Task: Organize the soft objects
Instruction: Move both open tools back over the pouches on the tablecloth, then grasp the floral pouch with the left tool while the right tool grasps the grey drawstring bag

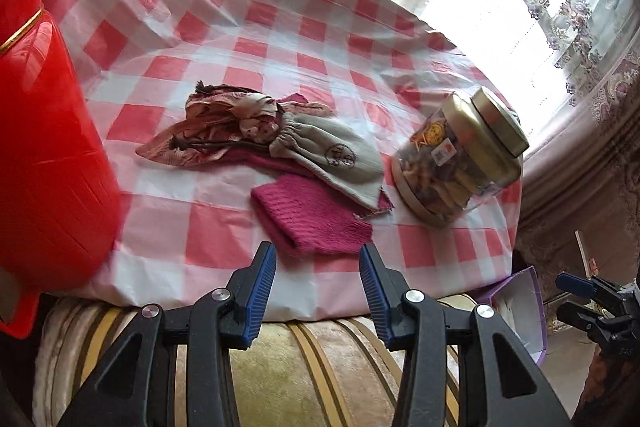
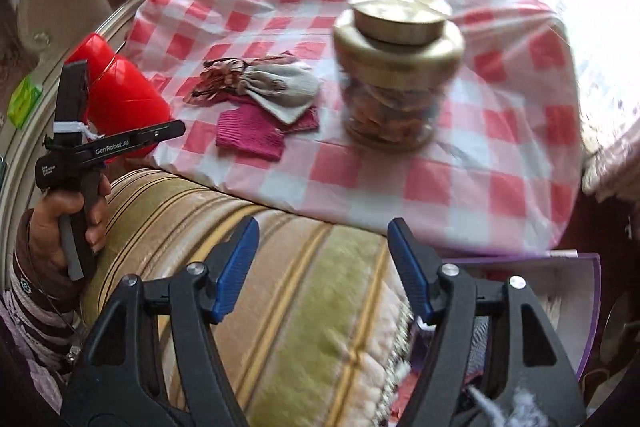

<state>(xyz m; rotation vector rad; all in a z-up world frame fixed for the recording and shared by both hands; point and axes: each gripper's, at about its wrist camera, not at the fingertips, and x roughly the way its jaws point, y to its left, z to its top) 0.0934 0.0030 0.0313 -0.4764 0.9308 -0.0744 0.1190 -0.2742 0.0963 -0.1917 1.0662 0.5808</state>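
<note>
A heap of soft things lies on the checked table: a patterned drawstring pouch (image 1: pixel 212 131), a grey knit piece (image 1: pixel 340 159) and a folded magenta knit cloth (image 1: pixel 312 223), also in the right wrist view as the magenta cloth (image 2: pixel 252 135) and grey piece (image 2: pixel 288 91). My left gripper (image 1: pixel 317 251) hovers at the table's near edge just short of the magenta cloth, open and holding nothing. My right gripper (image 2: pixel 323 225) stands open over a striped cushion (image 2: pixel 304 307), nothing between its fingers. A hand holds the left gripper (image 2: pixel 176 129) at the left.
A glass jar with a gold lid (image 1: pixel 460 163) stands right of the heap. A big red container (image 1: pixel 44 155) fills the table's left side. A purple box (image 2: pixel 588 307) with fabric in it sits low at the right, beside the cushion. The right gripper (image 1: pixel 564 297) shows near it.
</note>
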